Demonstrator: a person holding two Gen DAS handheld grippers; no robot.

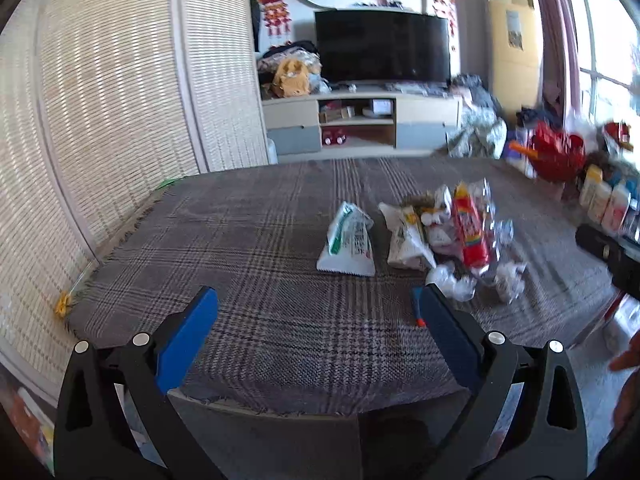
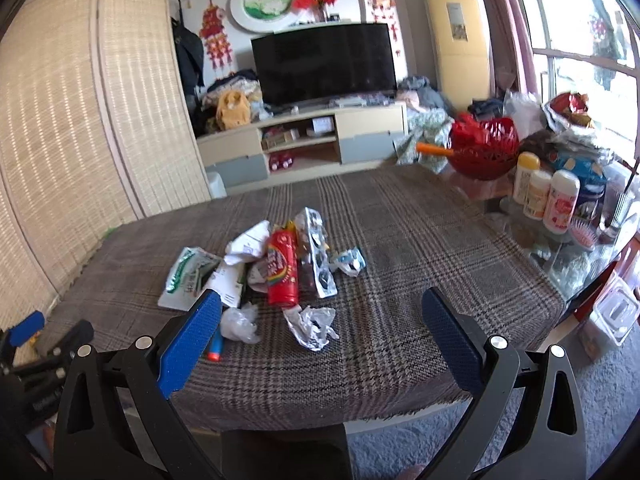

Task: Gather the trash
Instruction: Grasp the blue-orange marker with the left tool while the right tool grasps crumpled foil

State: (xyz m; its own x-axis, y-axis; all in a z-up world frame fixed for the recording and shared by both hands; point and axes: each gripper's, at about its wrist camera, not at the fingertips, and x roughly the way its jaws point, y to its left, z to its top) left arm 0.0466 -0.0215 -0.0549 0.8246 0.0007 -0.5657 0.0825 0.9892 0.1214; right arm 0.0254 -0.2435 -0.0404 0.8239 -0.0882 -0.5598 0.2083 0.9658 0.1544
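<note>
Trash [image 2: 280, 268] lay heaped around a red can [image 2: 283, 276] on the plaid-covered surface [image 2: 400, 248], well ahead of both grippers and touching neither. The left gripper [image 1: 316, 308] had its jaws wide apart with the can beyond its right jaw. The right gripper [image 2: 322, 312] also gaped empty, crumpled foil [image 2: 314, 326] below the can between its jaws.
</note>
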